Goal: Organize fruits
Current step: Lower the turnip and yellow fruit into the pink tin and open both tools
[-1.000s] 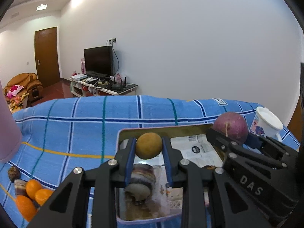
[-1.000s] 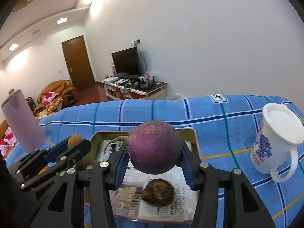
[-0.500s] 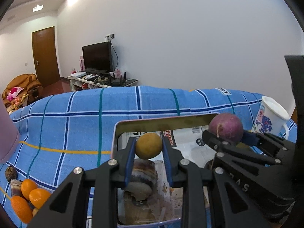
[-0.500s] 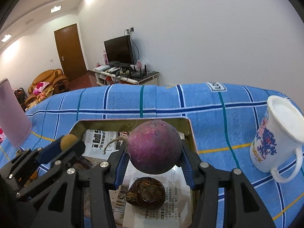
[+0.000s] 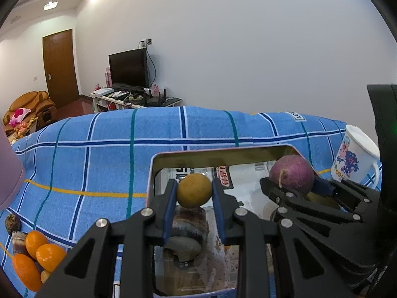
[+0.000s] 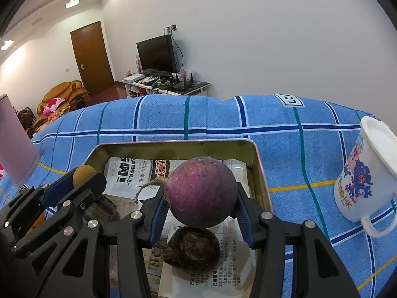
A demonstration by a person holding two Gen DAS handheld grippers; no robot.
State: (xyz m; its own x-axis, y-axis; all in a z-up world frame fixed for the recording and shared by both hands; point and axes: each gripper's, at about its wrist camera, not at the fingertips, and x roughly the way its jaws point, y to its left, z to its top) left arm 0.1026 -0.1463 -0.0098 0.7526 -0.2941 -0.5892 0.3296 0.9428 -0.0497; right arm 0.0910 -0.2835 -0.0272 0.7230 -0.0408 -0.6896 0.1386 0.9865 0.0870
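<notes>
Over the newspaper-lined metal tray (image 6: 261,173) on the blue checked cloth (image 5: 99,154), left claw (image 5: 194,196) clamped on a small yellow-brown round fruit (image 5: 194,190), right claw (image 6: 201,207) clamped on a purple radish (image 6: 201,195) above a dark brown fruit (image 6: 191,247) lying in the tray.

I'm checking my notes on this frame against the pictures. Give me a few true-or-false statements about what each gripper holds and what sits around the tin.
1. The left gripper is shut on a small yellow-brown fruit. True.
2. The right gripper is empty. False: it grips a purple round root.
3. The white mug stands inside the tin. False: it stands on the blue cloth beside the tin.
4. The oranges lie outside the tin. True.
</notes>
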